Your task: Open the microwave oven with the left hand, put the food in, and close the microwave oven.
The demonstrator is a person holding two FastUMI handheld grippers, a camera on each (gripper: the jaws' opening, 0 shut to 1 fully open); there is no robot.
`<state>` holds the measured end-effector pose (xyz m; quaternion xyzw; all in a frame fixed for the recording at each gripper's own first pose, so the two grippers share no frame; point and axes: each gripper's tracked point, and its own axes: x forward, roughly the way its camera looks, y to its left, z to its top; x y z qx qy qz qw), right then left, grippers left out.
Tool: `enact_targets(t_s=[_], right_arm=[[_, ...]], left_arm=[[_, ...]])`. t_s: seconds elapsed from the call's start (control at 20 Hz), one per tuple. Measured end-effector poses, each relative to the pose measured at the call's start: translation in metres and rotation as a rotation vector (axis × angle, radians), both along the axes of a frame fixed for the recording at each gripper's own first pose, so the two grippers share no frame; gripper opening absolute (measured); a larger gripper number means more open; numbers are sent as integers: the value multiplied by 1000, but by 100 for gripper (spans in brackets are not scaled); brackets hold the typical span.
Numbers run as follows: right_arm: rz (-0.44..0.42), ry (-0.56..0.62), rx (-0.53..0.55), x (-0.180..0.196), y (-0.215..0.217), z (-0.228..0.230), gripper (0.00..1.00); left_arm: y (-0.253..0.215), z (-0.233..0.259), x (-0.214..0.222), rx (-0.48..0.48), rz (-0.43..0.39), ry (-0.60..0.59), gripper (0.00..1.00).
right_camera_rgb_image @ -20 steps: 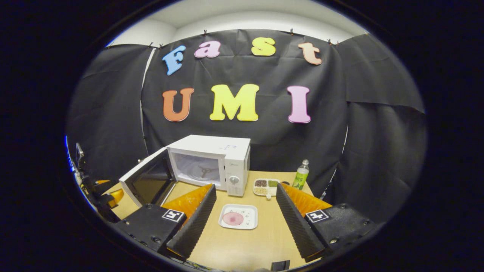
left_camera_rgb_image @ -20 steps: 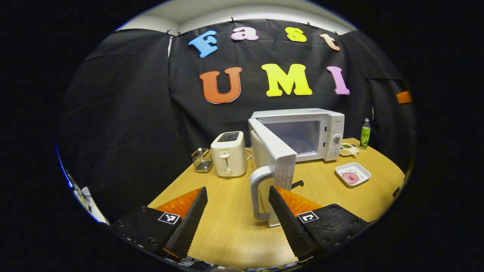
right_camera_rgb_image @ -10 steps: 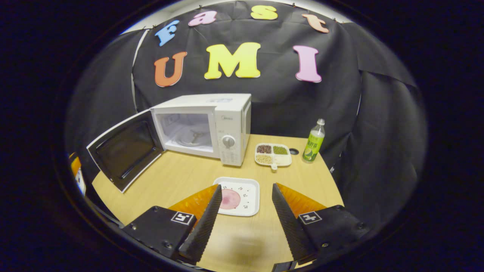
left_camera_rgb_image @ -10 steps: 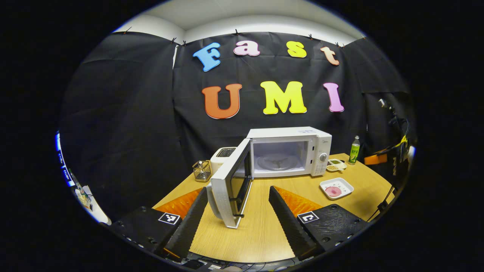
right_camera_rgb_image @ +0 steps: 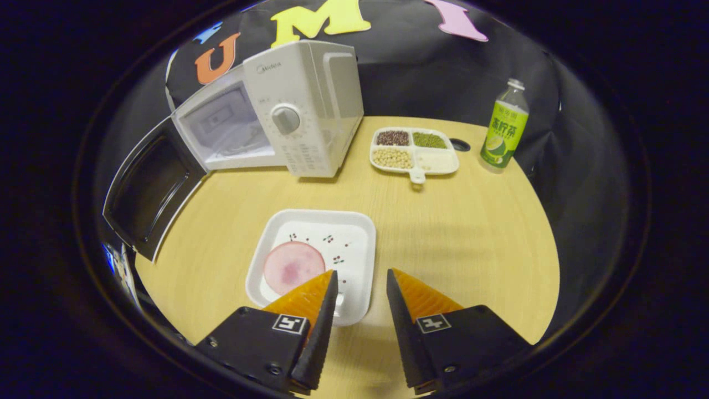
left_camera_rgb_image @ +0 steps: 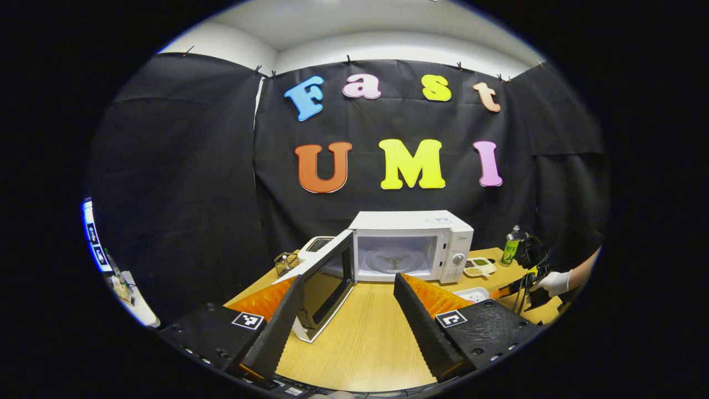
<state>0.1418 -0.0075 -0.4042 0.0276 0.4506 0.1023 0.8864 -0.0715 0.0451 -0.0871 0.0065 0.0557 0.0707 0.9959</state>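
Right tool [right_camera_rgb_image: 360, 274]: two black fingers with orange ribbed backs, spread apart, nothing between them. It hangs low over the near right corner of the plate [right_camera_rgb_image: 354, 244]; the left finger overlaps the plate's near edge in the right gripper view, and contact cannot be told.

Plate: white, square, rounded corners, shallow raised rim, small dark speckled print. It lies flat on the wooden surface [right_camera_rgb_image: 471, 221], in front of the microwave and apart from it.

Food [right_camera_rgb_image: 293, 267]: one round, flat, pink slice with a darker blotch at its middle, lying on the left half of the plate, just beside the left fingertip.

Left tool [left_camera_rgb_image: 349, 285]: fingers spread wide, holding nothing, above the near part of the surface.

Microwave oven [left_camera_rgb_image: 412, 244]: white box, control dial on the right of its front, set at the back of the surface. Cavity open, with a glass turntable visible inside.

Microwave door [left_camera_rgb_image: 327, 285]: swung far out on its left hinge, dark window in a white frame, standing just beyond the left tool's left finger.

Divided dish [right_camera_rgb_image: 414, 155]: white, four compartments with dark red, green, pale yellow and white contents; to the right of the microwave.

Bottle [right_camera_rgb_image: 504, 130]: green label, upright, near the far right edge.

Toaster [left_camera_rgb_image: 316, 246] and wire basket [left_camera_rgb_image: 285, 262]: left of the microwave, partly behind the door.

Gloved hand [left_camera_rgb_image: 551, 282]: at the right edge of the left gripper view, holding the other tool.
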Motion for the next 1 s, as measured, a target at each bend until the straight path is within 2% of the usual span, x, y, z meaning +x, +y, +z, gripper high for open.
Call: enact_targets(t_s=[0.05,0.1,0.2,0.3,0.45,0.5,0.55,0.6,0.65,0.75,0.8,1.0], right_arm=[[4,16,-6,4,-2,-5,41],[10,42,4,9,-1,-9,36],[33,123,14,8,3,-20,30],[65,151,1,17,4,-19,27],[81,233,-7,15,4,-20,15],[54,266,6,14,3,-18,14],[36,300,24,16,5,-19,18],[31,327,49,17,4,-19,15],[29,348,69,19,3,-20,10],[45,372,96,20,2,-17,5],[51,380,109,20,1,-16,4],[18,426,207,16,6,-12,4]], left_arm=[[-1,3,1,-4,17,-4,96],[-3,7,3,-9,33,-7,96],[-10,15,6,-13,59,-12,96],[-15,19,5,-9,85,-18,96],[-29,24,6,-26,114,-25,96],[-34,24,5,-30,123,-23,100],[-38,24,4,-32,130,-23,100],[-43,25,4,-32,134,-26,96],[-47,23,4,-31,137,-25,96],[-54,17,4,-31,136,-14,100],[-56,15,5,-28,133,-11,96],[-52,20,4,-27,117,-28,96]])
